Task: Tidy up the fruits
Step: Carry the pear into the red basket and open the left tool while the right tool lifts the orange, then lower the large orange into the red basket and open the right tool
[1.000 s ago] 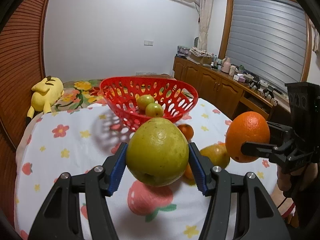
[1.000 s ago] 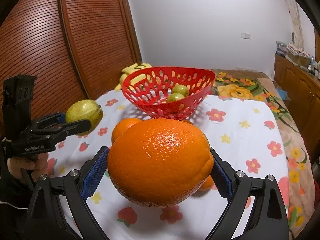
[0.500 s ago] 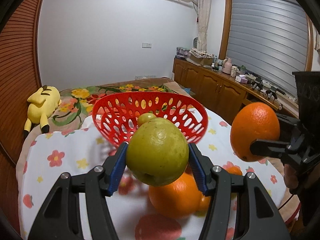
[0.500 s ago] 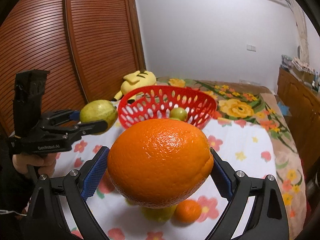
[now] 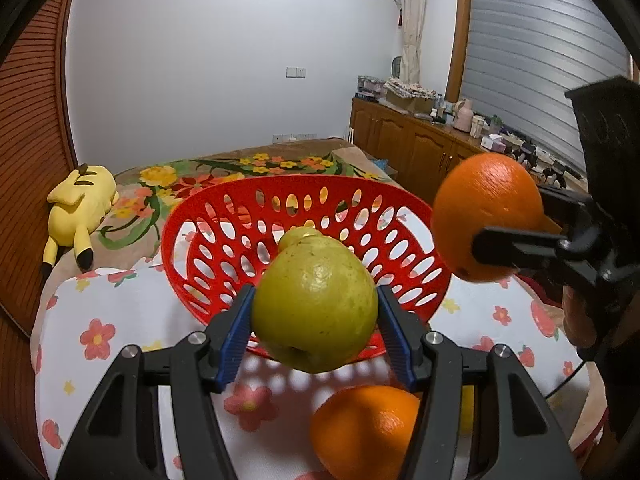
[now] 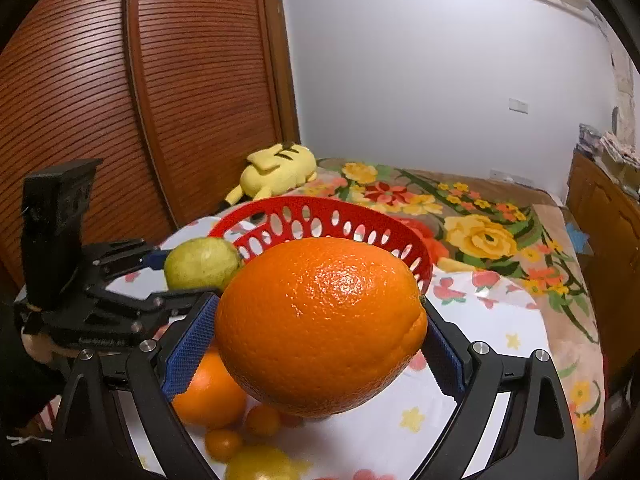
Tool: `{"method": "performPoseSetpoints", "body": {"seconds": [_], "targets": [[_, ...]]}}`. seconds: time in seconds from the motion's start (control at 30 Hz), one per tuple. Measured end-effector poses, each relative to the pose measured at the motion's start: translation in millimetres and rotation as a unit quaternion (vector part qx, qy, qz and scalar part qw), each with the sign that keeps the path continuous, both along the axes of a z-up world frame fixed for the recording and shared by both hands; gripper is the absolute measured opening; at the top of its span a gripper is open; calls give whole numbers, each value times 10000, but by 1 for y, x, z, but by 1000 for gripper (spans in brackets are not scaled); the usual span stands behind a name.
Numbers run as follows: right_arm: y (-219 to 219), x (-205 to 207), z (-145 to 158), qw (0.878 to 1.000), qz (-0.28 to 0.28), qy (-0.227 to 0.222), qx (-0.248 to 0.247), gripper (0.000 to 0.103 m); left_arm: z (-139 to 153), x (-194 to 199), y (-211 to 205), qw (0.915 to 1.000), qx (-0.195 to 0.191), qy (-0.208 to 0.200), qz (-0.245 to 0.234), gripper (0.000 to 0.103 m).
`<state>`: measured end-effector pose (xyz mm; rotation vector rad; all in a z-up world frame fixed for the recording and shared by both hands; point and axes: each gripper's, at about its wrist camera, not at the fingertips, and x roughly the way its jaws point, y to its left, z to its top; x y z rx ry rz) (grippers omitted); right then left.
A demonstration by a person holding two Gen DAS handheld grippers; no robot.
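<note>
My left gripper [image 5: 316,320] is shut on a yellow-green pear [image 5: 316,304], held just in front of the red perforated basket [image 5: 224,236]. A small green fruit [image 5: 298,237] peeks out inside the basket behind the pear. My right gripper [image 6: 320,332] is shut on a big orange [image 6: 320,324], raised above the table near the basket's rim [image 6: 320,204]. In the left wrist view that orange [image 5: 486,216] hangs at the right, level with the basket's rim. The right wrist view has the pear [image 6: 202,264] at the left, beside the basket.
Another orange [image 5: 364,428] lies on the flowered tablecloth [image 5: 120,320] under my left gripper. Small tangerines [image 6: 262,420] and a yellow fruit [image 6: 260,466] lie below the right gripper. A yellow plush toy [image 5: 80,200] rests on the bed behind. Wooden cabinets [image 5: 408,148] line the right wall.
Both grippers have carried their fruit forward towards the basket, which now looms larger and closer. The loose orange on the table has slid down under the left gripper's fingers.
</note>
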<state>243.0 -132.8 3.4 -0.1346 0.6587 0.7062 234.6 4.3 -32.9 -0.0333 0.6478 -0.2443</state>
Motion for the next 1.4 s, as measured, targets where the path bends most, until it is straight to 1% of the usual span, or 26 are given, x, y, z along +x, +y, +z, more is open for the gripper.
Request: {"method": "performPoseSetpoints", "body": {"seconds": [0.23, 0.5, 0.57, 0.63, 0.87, 1.27, 1.4], "targets": [[7, 25, -10, 9999, 85, 96, -101, 96, -8, 14, 1, 9999, 21, 127, 28, 59], [8, 38, -18, 9997, 95, 185, -142, 96, -17, 23, 2, 9995, 33, 297, 65, 60], [9, 40, -18, 9997, 96, 196, -146, 96, -14, 21, 4, 9998, 23, 156, 96, 64], [9, 41, -19, 9996, 113, 203, -162, 96, -11, 21, 4, 9999, -11, 113, 88, 64], [10, 45, -20, 9994, 143, 246, -200, 96, -7, 20, 12, 9999, -27, 80, 146, 65], [27, 44, -27, 9982, 310, 319, -391, 96, -3, 12, 22, 9997, 16, -39, 226, 65], [29, 45, -29, 9980, 338, 450, -305, 96, -3, 12, 23, 9997, 48, -46, 250, 66]]}}
